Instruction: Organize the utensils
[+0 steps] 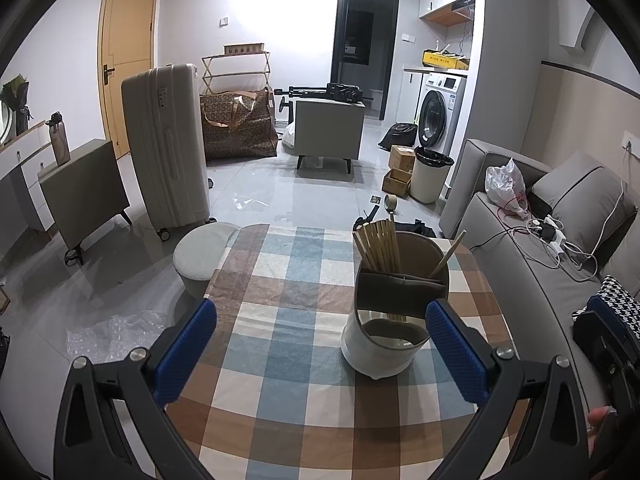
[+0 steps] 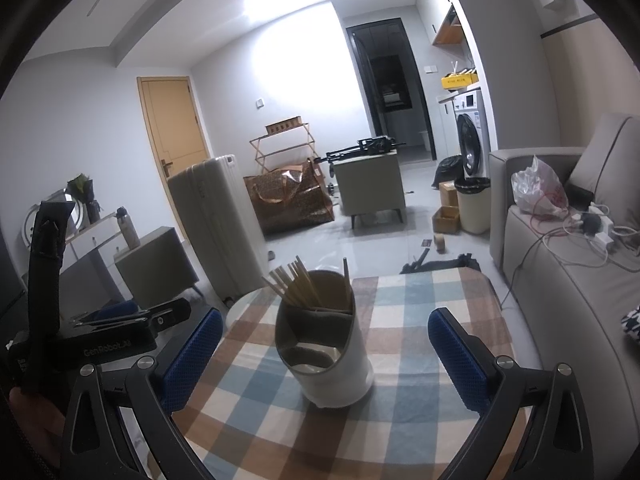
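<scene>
Left gripper (image 1: 321,354): I see mine spread wide, empty.
Utensil holder (image 1: 382,344): upright on the checkered tablecloth (image 1: 280,280), between my grippers.
Chopsticks (image 1: 378,246): bundled in its rear compartment.
Right gripper (image 2: 325,356): released, empty.

The table (image 1: 280,320), covered by a checked blue, brown and cream cloth (image 1: 304,392), carries one white utensil holder (image 1: 384,344) standing upright near its right edge, with wooden chopsticks (image 1: 378,246) in its rear compartment.
</scene>
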The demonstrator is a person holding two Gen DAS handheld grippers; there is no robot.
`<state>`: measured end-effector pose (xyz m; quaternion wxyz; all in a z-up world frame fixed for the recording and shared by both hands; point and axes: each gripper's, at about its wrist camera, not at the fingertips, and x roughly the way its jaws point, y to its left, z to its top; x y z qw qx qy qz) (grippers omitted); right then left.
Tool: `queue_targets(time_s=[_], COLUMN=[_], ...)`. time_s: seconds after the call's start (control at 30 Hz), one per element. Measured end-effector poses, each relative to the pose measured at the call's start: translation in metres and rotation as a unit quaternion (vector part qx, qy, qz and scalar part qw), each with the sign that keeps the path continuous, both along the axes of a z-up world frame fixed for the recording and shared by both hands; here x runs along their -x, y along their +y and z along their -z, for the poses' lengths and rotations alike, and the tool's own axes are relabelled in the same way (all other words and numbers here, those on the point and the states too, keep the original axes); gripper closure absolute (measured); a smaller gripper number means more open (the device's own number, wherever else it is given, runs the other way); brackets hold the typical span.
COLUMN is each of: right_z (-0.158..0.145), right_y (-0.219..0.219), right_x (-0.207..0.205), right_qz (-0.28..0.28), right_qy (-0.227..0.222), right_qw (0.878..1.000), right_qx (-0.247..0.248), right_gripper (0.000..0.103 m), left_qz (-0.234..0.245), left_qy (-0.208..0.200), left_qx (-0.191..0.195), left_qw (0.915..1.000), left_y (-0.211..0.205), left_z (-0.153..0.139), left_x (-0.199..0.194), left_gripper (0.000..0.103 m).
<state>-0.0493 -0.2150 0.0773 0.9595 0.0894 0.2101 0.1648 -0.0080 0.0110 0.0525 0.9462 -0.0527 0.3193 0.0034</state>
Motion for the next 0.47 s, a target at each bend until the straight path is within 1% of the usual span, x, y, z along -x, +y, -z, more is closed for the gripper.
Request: queue_targets(time_s=[0.37, 0.47], right_z=[0.0015, 0.0028], right_y=[0.0017, 0.0020], right_x=[-0.0004, 0.0004], right_qz=[0.000, 0.000], right_qy=[0.002, 0.004], right_qw=[1.000, 1.000], right_qx=[0.000, 0.000], right_gripper=[0.000, 0.000], left_qz=[0.000, 0.001], left_qy=[0.001, -0.001], left_qx=[-0.008, -0.004], left_qw=[1.0000, 1.0000], left_y=[-0.0025, -0.0024], left_z=[0.0030, 0.0032], left_x=[-0.0006, 0.0001], left_gripper=[0.001, 0.001])
